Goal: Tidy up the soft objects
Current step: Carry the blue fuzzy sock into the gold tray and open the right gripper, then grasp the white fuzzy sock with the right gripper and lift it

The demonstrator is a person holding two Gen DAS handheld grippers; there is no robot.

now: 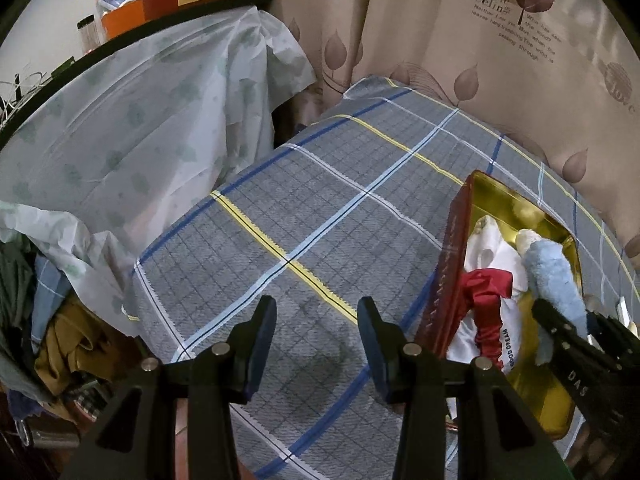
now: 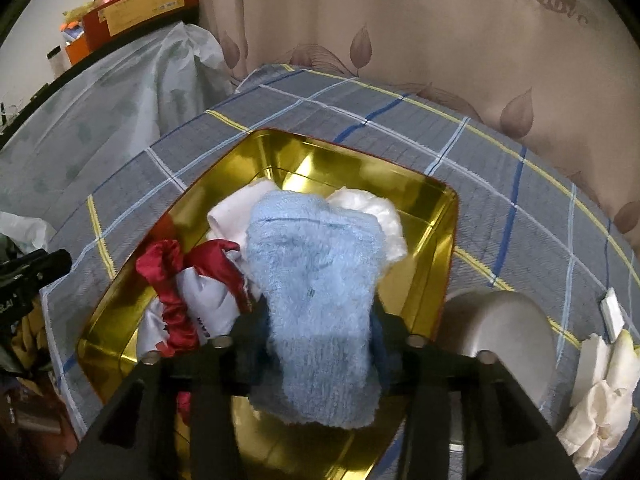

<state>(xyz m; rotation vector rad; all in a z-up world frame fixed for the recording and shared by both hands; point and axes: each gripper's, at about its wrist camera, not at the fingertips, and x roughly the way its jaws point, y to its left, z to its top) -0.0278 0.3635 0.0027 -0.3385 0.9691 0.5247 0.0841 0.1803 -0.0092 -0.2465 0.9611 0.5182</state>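
A gold tin box (image 2: 424,216) with red outer walls lies on the grey plaid bed; it also shows at the right of the left wrist view (image 1: 452,248). Inside lie a red-and-white satin cloth (image 2: 188,280) and white fabric (image 2: 376,208). My right gripper (image 2: 316,340) is shut on a fluffy light blue sock (image 2: 316,280), held over the box; the sock also shows in the left wrist view (image 1: 552,272). My left gripper (image 1: 316,320) is open and empty above bare bedspread, left of the box.
A white crumpled cloth (image 2: 600,396) and a grey rounded object (image 2: 500,328) lie right of the box. A plastic-covered table (image 1: 140,120) stands at the left with boxes on top. Clothes (image 1: 60,340) are piled at the bed's left edge. Curtains hang behind.
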